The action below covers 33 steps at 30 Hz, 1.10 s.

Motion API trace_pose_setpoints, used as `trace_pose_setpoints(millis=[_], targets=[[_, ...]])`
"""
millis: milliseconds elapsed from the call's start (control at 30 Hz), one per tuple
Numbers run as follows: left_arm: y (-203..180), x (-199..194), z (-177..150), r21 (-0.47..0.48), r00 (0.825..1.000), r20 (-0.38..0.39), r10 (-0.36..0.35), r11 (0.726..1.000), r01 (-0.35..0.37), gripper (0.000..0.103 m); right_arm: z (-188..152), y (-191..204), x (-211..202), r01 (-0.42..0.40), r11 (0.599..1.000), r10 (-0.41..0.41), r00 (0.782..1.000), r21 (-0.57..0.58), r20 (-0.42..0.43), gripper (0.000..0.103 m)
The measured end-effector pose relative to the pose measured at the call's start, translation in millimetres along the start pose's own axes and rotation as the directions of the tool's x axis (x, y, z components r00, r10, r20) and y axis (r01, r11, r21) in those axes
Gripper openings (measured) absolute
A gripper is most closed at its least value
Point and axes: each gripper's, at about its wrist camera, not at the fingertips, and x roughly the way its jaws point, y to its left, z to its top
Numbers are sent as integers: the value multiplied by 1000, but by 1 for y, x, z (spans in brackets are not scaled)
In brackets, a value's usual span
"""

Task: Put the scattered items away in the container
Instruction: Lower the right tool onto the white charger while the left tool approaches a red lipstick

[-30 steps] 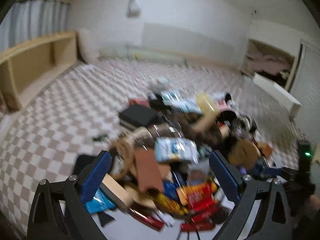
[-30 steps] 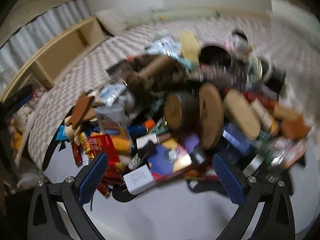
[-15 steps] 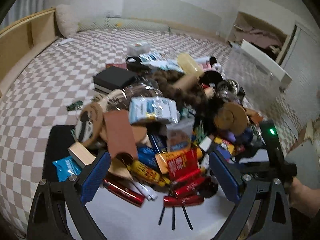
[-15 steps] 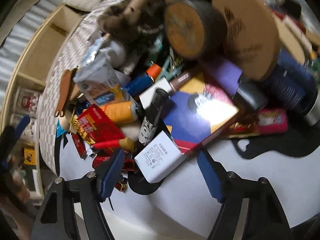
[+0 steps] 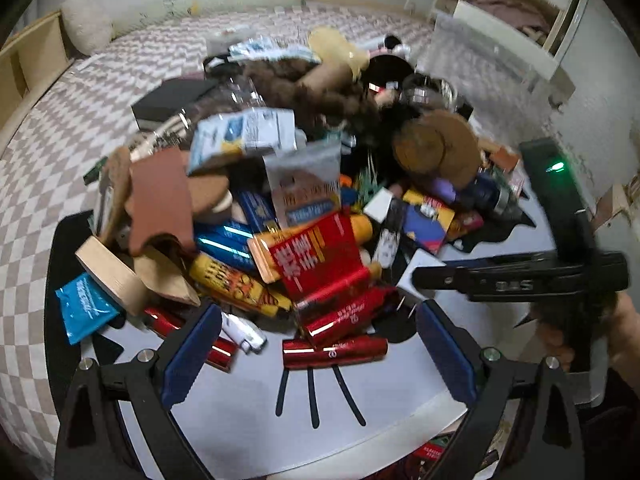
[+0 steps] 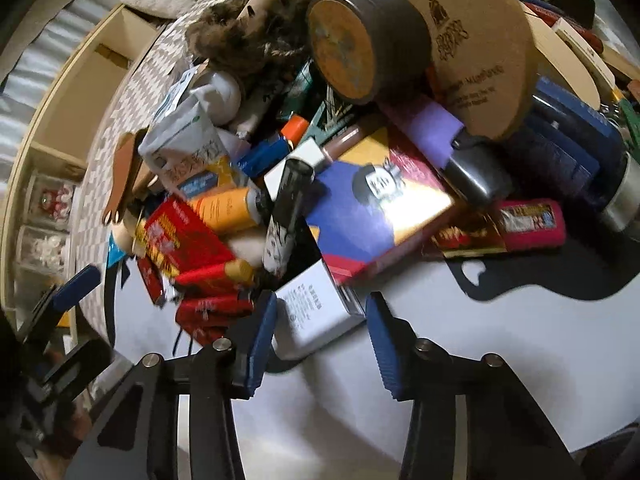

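A heap of scattered items lies on a white round table (image 5: 360, 412): red tubes (image 5: 336, 350), a red packet (image 5: 316, 256), a blue and yellow box (image 6: 372, 208), a cork disc (image 6: 476, 48). My right gripper (image 6: 320, 316) is open with its pads on either side of a white power bank (image 6: 316, 312) at the heap's near edge, not closed on it. It also shows in the left wrist view (image 5: 432, 276). My left gripper (image 5: 316, 336) is open and empty, just in front of the red tubes.
The table stands beside a bed with a checkered cover (image 5: 60, 128). A wooden shelf (image 6: 80, 92) runs along the far side. A white cabinet (image 5: 508, 28) is at the back right. No container is clearly visible.
Both grippers have moved in toward the heap. My right gripper's jaws have narrowed and now bracket the white power bank. My left gripper has dropped closer to the red tubes.
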Motion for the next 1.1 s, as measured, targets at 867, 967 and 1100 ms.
trace_pose_setpoints(millis=[867, 967, 1100], targets=[[-25, 79, -14, 94, 975, -203, 90, 993, -72, 93, 0, -4, -3, -95, 995, 95, 995, 35, 11, 47], [-27, 74, -16, 111, 979, -193, 65, 993, -45, 84, 4, 1, -2, -129, 991, 128, 991, 45, 30, 47], [-30, 69, -23, 142, 980, -195, 47, 990, -19, 84, 7, 8, 2, -98, 995, 97, 994, 16, 44, 47]])
